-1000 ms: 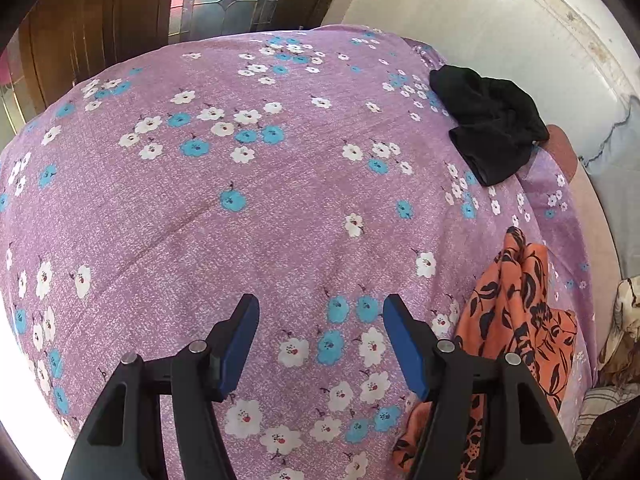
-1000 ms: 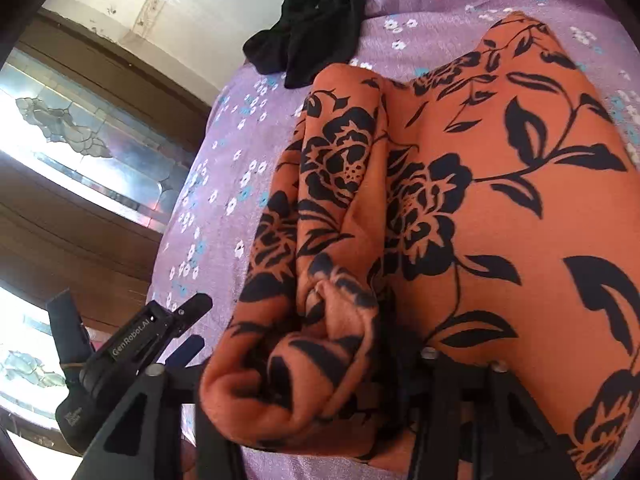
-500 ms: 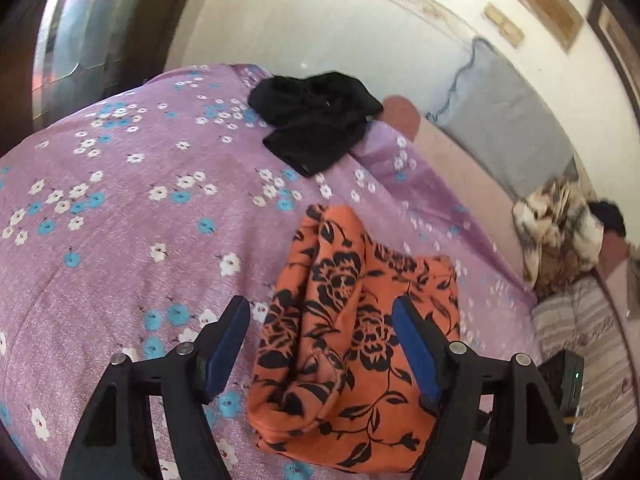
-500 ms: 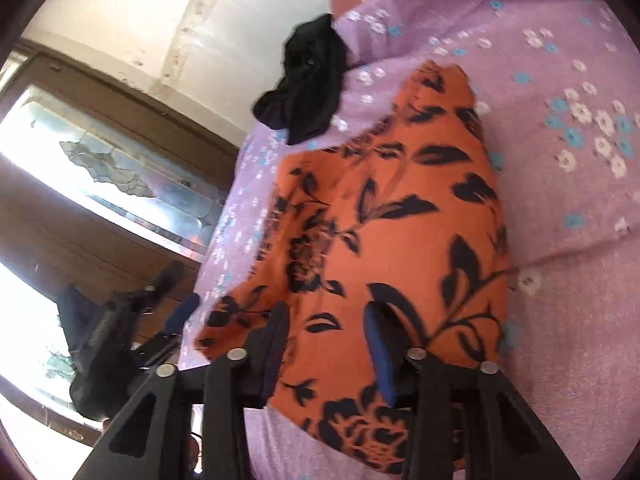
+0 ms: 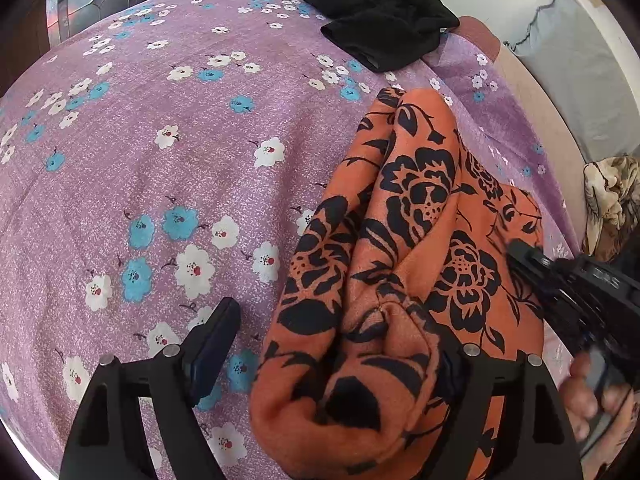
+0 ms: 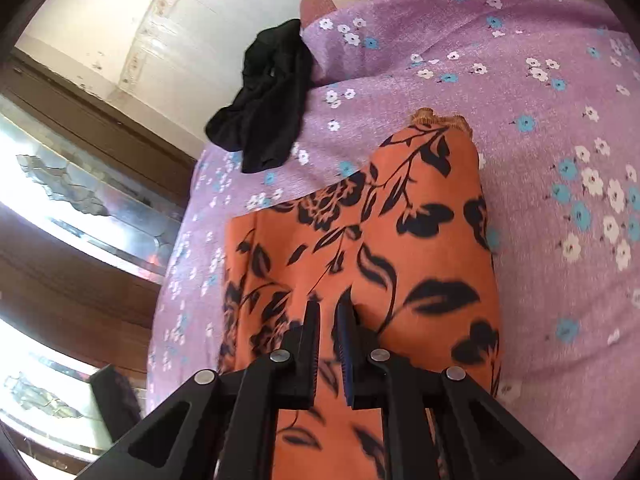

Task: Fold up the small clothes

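Note:
An orange garment with black flowers [image 5: 404, 248] lies bunched on the purple floral bedsheet [image 5: 168, 168]. My left gripper [image 5: 332, 348] is open, its jaws standing on either side of the garment's rolled near end. In the right wrist view the same garment [image 6: 380, 248] lies flatter. My right gripper [image 6: 328, 324] is nearly shut, its jaws pressing on the cloth's near part; whether cloth sits between them I cannot tell. The right gripper also shows in the left wrist view [image 5: 576, 292], at the garment's right edge.
A black garment [image 5: 380, 28] lies crumpled at the far edge of the bed, also in the right wrist view [image 6: 268, 112]. A beige patterned cloth [image 5: 612, 200] sits off the bed at right. A wall and a window frame [image 6: 80, 184] stand beyond.
My left gripper has swung over to the orange garment and now straddles its rolled end. My right gripper has let go of the bunched cloth, pulled back and closed to a narrow gap.

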Available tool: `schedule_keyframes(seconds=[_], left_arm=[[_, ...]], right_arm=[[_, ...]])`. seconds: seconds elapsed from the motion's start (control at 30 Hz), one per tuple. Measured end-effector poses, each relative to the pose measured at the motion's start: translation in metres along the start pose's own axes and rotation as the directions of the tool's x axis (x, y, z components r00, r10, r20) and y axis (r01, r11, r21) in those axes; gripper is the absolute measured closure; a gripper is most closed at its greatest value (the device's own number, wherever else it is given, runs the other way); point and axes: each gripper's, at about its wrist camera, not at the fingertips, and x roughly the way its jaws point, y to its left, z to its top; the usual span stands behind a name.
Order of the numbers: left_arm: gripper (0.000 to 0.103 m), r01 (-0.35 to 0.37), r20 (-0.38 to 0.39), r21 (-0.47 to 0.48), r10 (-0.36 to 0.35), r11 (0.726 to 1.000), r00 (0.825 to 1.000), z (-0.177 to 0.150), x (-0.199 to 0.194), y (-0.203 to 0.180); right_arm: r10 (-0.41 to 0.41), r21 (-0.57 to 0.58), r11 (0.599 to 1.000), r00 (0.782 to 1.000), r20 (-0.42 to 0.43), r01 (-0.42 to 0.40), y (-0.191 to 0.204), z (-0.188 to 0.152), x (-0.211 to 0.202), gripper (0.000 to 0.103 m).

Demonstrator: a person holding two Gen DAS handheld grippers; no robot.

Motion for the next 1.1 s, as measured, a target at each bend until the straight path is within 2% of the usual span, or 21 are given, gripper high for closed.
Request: schedule_keyframes(seconds=[0.07,0.1,0.2,0.3,0.33,0.4,0.47,0.5,0.57,0.7,0.8,0.87,0.93,1.1], left_arm=[[0.015,0.003,-0.002,0.012,-0.003,1.0,1.0,0.002,0.002,-0.002],[0.015,0.002,0.002,0.019,-0.002,1.0,1.0,0.003,0.003,-0.002],[0.016,0.021,0.034,0.016,-0.022,1.0,0.999,0.012,0.0,-0.008],[0.016,-0.009,0.162,0.036,0.003,0.999,0.987,0.016,-0.027,-0.013],[0.016,-0.022,0.201,0.04,0.013,0.999,0.979,0.017,-0.038,-0.013],[0.016,-0.064,0.233,0.04,0.053,0.997,0.971,0.016,-0.047,-0.009],[0.016,-0.103,0.196,0.026,0.096,0.994,0.976,0.014,-0.04,-0.002],[0.016,-0.099,0.163,0.012,0.096,0.995,0.982,0.013,-0.036,0.003],[0.016,-0.073,0.114,-0.012,0.073,0.997,0.991,0.011,-0.03,0.013],[0.016,-0.126,0.102,0.021,0.123,0.992,0.987,0.011,-0.023,0.016],[0.015,-0.166,0.075,0.01,0.165,0.986,0.983,0.013,-0.011,0.023],[0.015,-0.184,0.061,-0.007,0.184,0.983,0.981,0.016,-0.004,0.029],[0.015,-0.185,0.071,0.003,0.185,0.983,0.98,0.017,-0.003,0.027],[0.016,-0.166,0.11,-0.002,0.165,0.986,0.98,0.018,-0.015,0.029]], right_arm=[[-0.087,0.007,0.996,0.995,-0.048,0.088,-0.015,0.012,0.031,0.095],[-0.079,-0.004,0.997,0.996,-0.03,0.078,-0.021,0.016,0.038,0.099],[-0.035,0.011,0.999,0.999,-0.012,0.035,-0.027,0.019,0.037,0.099],[-0.031,-0.002,1.0,1.0,-0.001,0.031,-0.026,0.013,0.026,0.098],[-0.02,0.002,1.0,1.0,-0.001,0.02,-0.023,0.012,0.02,0.093],[0.043,0.012,0.999,0.999,0.001,-0.043,-0.013,0.011,0.008,0.091],[0.126,-0.028,0.992,0.992,-0.005,-0.126,0.01,0.012,0.002,0.091],[0.137,-0.064,0.988,0.99,-0.02,-0.138,0.027,0.013,0.006,0.091],[0.153,-0.122,0.979,0.986,-0.071,-0.161,0.058,0.014,0.018,0.091],[0.124,-0.193,0.97,0.982,-0.143,-0.15,0.098,0.011,0.062,0.091],[0.027,-0.176,0.982,0.975,-0.223,-0.068,0.094,0.005,0.112,0.093],[0.087,-0.132,0.984,0.973,-0.215,-0.117,0.088,0.005,0.123,0.094],[0.097,-0.115,0.986,0.971,-0.22,-0.125,0.086,0.007,0.123,0.094],[0.146,-0.092,0.982,0.971,-0.189,-0.166,0.078,0.006,0.088,0.092]])
